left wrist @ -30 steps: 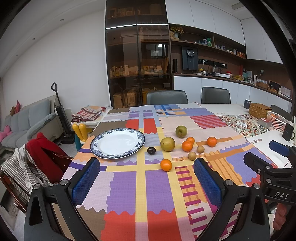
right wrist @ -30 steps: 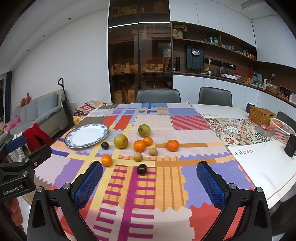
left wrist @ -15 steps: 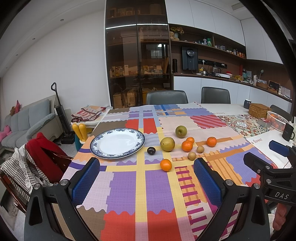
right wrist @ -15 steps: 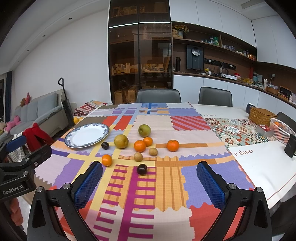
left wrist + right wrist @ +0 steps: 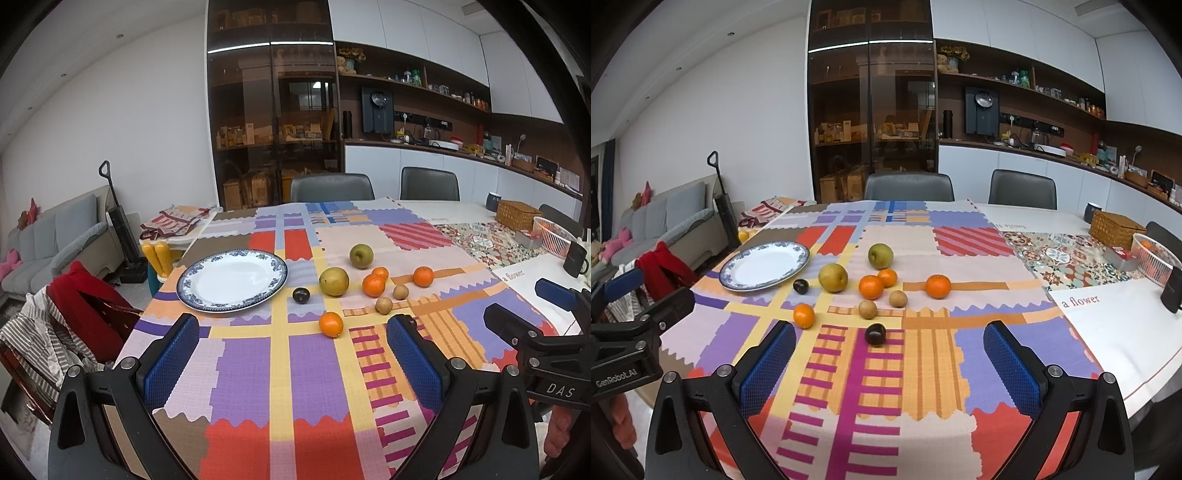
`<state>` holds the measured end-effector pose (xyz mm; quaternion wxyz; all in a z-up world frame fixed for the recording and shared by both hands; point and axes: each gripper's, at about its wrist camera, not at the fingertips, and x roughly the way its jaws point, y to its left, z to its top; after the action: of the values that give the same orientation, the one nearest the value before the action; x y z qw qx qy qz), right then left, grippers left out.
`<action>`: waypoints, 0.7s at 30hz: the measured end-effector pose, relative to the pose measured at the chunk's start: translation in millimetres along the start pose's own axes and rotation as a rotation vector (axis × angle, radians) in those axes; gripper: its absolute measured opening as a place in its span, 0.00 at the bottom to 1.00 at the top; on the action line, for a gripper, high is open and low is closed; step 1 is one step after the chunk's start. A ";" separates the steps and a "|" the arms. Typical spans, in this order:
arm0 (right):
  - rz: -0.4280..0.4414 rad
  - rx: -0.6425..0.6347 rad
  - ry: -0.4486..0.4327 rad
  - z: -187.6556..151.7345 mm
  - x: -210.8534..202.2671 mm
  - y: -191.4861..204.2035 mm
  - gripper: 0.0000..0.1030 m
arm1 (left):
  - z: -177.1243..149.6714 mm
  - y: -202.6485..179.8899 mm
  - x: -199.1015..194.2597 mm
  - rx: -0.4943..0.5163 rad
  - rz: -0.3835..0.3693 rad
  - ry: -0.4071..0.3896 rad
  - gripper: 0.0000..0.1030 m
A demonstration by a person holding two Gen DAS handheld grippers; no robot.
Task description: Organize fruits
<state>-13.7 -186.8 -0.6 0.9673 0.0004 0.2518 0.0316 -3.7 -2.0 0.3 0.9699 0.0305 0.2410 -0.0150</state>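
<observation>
Above the near edge of the patchwork tablecloth [image 5: 243, 369], left gripper [image 5: 291, 362] and right gripper [image 5: 888, 365] hover, both spread wide, holding nothing. Fruits lie mid-cloth: pear [image 5: 833, 277], green apple [image 5: 880, 255], oranges [image 5: 871, 287], two dark plums [image 5: 875, 334]. White plate [image 5: 232, 279] toward the left edge, bare.

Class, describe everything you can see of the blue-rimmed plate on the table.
The plate is round and shallow, glossy like glazed ceramic, with a plain white centre and a blue floral rim. It lies flat and empty on the patchwork tablecloth, near the table's left edge. Nothing touches it; a dark plum sits just beside its rim, apart.
</observation>
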 end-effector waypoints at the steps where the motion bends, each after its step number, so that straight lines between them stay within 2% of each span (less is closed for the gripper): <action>1: 0.000 -0.001 0.005 0.0 2.0 1.4 1.00 | -0.1 0.0 2.6 0.001 -0.003 0.007 1.00; 12: -0.003 -0.012 0.070 -2.6 36.8 -8.4 1.00 | 3.9 -1.1 44.8 0.032 -0.045 0.094 1.00; 21: 0.004 -0.031 0.146 -1.1 78.1 -4.6 0.98 | 5.9 1.7 94.0 0.027 -0.070 0.184 1.00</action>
<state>54.0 -186.7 -39.7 0.9461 -0.0165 0.3212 0.0375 82.1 -2.0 -38.4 0.9421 0.0366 0.3297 -0.0494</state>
